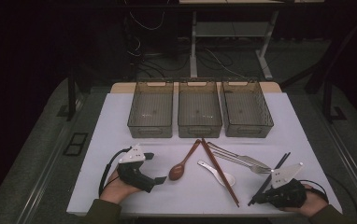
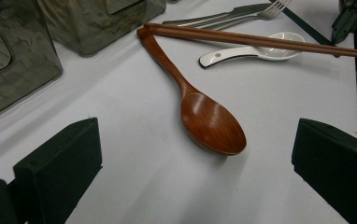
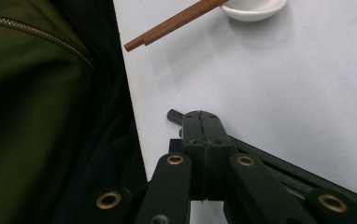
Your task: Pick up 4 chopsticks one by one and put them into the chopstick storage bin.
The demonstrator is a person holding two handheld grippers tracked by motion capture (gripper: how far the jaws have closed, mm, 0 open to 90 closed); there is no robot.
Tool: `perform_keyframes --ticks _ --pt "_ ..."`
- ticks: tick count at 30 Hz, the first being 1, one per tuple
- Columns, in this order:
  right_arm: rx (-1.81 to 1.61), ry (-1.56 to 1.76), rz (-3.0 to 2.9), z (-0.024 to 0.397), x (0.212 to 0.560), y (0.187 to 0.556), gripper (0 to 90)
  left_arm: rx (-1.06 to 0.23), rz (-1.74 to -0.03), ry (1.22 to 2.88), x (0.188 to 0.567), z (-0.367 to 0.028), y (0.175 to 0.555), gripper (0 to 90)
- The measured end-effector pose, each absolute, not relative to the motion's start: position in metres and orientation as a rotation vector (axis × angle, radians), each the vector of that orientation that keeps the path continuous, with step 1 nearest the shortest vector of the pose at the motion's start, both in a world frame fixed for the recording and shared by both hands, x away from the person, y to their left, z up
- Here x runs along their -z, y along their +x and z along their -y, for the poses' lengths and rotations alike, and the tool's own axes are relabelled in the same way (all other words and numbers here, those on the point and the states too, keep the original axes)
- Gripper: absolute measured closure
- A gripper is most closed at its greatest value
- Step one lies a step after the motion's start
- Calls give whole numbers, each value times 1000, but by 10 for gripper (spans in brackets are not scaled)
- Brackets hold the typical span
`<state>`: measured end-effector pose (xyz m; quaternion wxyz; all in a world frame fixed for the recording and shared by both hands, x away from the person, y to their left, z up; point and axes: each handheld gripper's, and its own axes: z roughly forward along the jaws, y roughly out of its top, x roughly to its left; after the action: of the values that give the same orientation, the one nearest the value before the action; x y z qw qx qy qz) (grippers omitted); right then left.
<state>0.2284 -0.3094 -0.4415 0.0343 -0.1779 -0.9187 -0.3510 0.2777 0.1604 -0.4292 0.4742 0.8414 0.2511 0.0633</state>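
Note:
My left gripper (image 1: 154, 168) rests on the white table (image 1: 120, 116) at the left, held by a hand, jaws wide open and empty. In the left gripper view, a brown wooden spoon (image 2: 211, 123) lies just ahead of the left gripper (image 2: 197, 163), its bowl toward me. My right gripper (image 1: 255, 200) is at the front right with its jaws pressed together. In the right gripper view the right gripper (image 3: 200, 122) lies across a pair of black chopsticks (image 3: 279, 163), which run under its tips; one end pokes out on the left.
Three smoky plastic bins (image 1: 199, 109) stand side by side at the back. Between the grippers lie brown chopsticks (image 1: 218, 170), a white ceramic spoon (image 1: 219, 173), a fork and a knife (image 1: 239, 158). A green sleeve (image 3: 32, 107) and the table's near edge are close to the right gripper.

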Motion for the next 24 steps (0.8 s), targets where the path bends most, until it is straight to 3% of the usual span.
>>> perform_keyframes --ticks 24 --pt "1114 -586 2849 294 444 241 894 -155 -611 2064 430 -160 278 6"
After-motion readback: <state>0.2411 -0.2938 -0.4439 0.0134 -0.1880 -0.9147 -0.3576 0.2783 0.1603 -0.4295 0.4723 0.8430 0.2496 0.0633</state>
